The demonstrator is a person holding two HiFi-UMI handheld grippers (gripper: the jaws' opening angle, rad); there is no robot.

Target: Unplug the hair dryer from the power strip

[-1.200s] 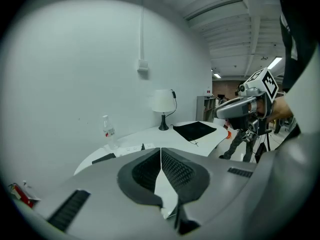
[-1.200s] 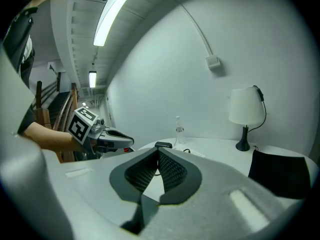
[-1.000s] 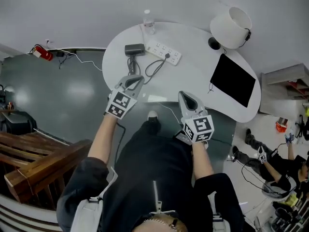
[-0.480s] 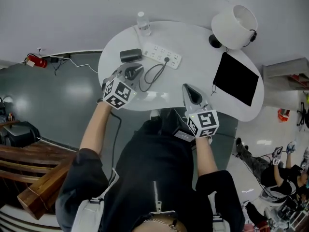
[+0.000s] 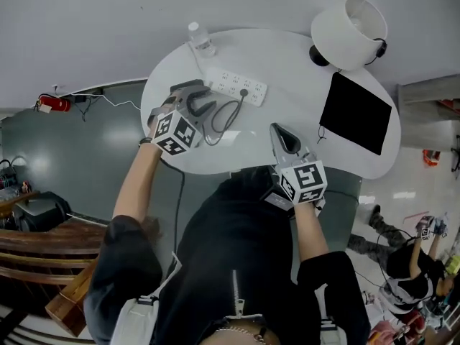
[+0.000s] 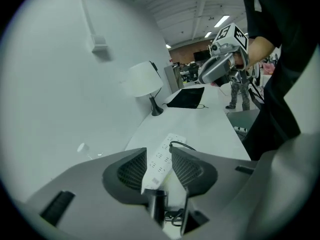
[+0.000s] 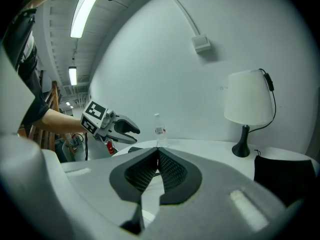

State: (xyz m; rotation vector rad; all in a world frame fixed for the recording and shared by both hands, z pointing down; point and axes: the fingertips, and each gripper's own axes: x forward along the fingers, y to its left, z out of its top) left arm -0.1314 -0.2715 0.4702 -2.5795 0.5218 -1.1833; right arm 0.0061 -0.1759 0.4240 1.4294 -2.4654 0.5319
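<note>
A white power strip (image 5: 233,85) lies on the white table (image 5: 287,85) with one black plug (image 5: 244,92) in it. The plug's black cord (image 5: 228,112) loops toward my left gripper (image 5: 207,99). That gripper hovers over the table's left end and hides the dark hair dryer body. Its jaws have just been opening and stand apart with nothing between them. In the left gripper view the power strip (image 6: 172,140) shows through the gap of the left gripper (image 6: 159,159). My right gripper (image 5: 277,129) is shut and empty over the near table edge; in its own view the right gripper (image 7: 158,154) has its tips touching.
A clear bottle (image 5: 198,38) stands at the table's far left edge. A white lamp (image 5: 348,24) and a black flat pad (image 5: 356,113) take up the right side. A fire extinguisher (image 5: 54,104) lies on the floor to the left. Other people sit at the lower right.
My left gripper has moved forward over the table to the hair dryer's spot, rolled, and opened its jaws. My right gripper has come forward a little to the table edge, still shut.
</note>
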